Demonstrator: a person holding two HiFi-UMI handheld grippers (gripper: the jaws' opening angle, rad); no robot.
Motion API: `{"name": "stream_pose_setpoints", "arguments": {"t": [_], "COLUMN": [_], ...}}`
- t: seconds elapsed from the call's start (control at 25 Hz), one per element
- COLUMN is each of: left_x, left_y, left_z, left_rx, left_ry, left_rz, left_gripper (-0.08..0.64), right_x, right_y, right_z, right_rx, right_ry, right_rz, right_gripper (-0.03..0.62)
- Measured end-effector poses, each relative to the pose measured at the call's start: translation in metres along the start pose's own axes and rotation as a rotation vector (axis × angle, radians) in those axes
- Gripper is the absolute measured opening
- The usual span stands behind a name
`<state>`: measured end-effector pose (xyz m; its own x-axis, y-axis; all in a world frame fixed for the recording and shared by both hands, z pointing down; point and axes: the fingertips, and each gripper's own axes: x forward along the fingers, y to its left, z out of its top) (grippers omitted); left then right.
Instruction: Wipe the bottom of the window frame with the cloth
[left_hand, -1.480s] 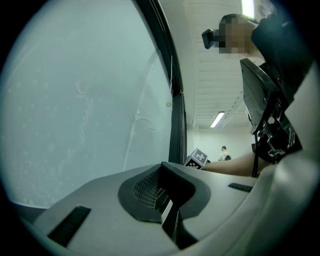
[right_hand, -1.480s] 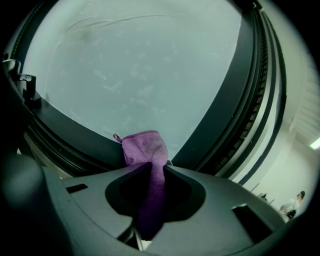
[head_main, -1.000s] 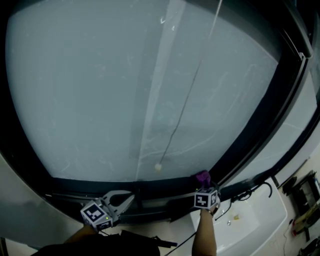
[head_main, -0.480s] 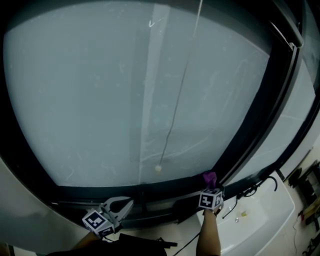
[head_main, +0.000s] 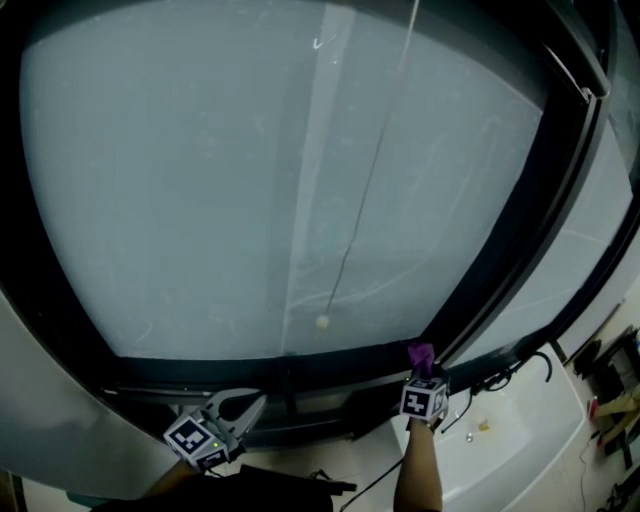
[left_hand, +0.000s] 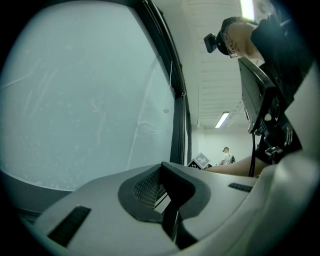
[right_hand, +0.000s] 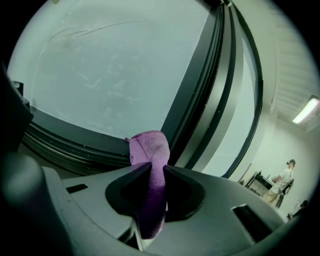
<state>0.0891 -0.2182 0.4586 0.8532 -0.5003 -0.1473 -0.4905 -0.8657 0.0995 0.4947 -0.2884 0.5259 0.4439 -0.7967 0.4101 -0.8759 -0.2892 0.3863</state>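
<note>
A purple cloth (head_main: 420, 356) sticks out of my right gripper (head_main: 421, 378), which is shut on it. The cloth's tip (right_hand: 149, 146) rests against the dark bottom window frame (head_main: 300, 362), close to where that frame meets the dark upright mullion (head_main: 520, 220). In the right gripper view the bottom frame (right_hand: 75, 142) runs off to the left below the frosted glass. My left gripper (head_main: 250, 402) hangs lower left, just under the frame, its jaws together with nothing between them (left_hand: 161, 172).
A blind cord ending in a small bead (head_main: 322, 322) hangs in front of the glass. A white ledge (head_main: 520, 440) with a black cable (head_main: 505, 378) lies at the lower right. A person (right_hand: 286, 175) stands far off in the room.
My right gripper and the cloth have slid a little to the right along the bottom frame, closer to the mullion corner. The left gripper has barely moved.
</note>
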Motion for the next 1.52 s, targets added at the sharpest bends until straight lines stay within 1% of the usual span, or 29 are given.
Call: {"name": "stream_pose_setpoints", "arguments": {"t": [0.16,0.32,0.4,0.48,0.64,0.76,0.84,0.88,1.0,1.16,1.28,1.36,1.44,1.52], "left_x": [-0.005,-0.002,0.004,0.012,0.034,0.05,0.058,0.062,0.068,0.07,0.071,0.071,0.069,0.068], "left_y": [0.001,0.002,0.0,-0.004,-0.026,-0.04,-0.047,-0.049,-0.046,-0.044,-0.041,-0.04,-0.041,-0.04], "left_z": [0.0,0.002,0.006,0.011,0.023,0.025,0.024,0.024,0.026,0.025,0.026,0.026,0.024,0.023], "left_rx": [0.0,0.005,0.012,0.019,0.026,0.082,0.121,0.128,0.145,0.125,0.129,0.123,0.101,0.106], "left_ry": [0.003,-0.002,-0.014,-0.028,-0.05,-0.052,-0.039,-0.034,-0.03,0.006,-0.022,-0.031,-0.024,-0.03], "left_rz": [0.022,0.027,0.018,-0.001,-0.069,-0.111,-0.125,-0.13,-0.114,-0.089,-0.07,-0.074,-0.087,-0.09], "left_gripper": [0.002,0.002,0.002,0.002,0.002,0.002,0.002,0.002,0.002,0.002,0.002,0.002,0.002,0.002], "right_x": [-0.025,-0.06,-0.078,-0.097,-0.129,-0.148,-0.16,-0.165,-0.182,-0.197,-0.201,-0.202,-0.201,-0.2], "right_y": [-0.001,0.009,0.014,0.018,0.019,0.015,0.012,0.01,0.003,0.003,0.004,0.006,0.008,0.009], "right_z": [-0.011,-0.028,-0.034,-0.037,-0.032,-0.021,-0.015,-0.013,-0.01,-0.012,-0.014,-0.014,-0.015,-0.016], "right_rx": [0.08,0.195,0.265,0.308,0.305,0.296,0.286,0.284,0.292,0.292,0.273,0.262,0.269,0.275], "right_ry": [-0.076,-0.162,-0.214,-0.252,-0.311,-0.366,-0.394,-0.404,-0.434,-0.446,-0.453,-0.436,-0.447,-0.443], "right_rz": [0.017,0.108,0.165,0.197,0.208,0.203,0.19,0.183,0.169,0.173,0.169,0.172,0.179,0.188], "right_gripper": [0.072,0.072,0.072,0.072,0.071,0.071,0.071,0.071,0.069,0.066,0.066,0.066,0.066,0.066]}}
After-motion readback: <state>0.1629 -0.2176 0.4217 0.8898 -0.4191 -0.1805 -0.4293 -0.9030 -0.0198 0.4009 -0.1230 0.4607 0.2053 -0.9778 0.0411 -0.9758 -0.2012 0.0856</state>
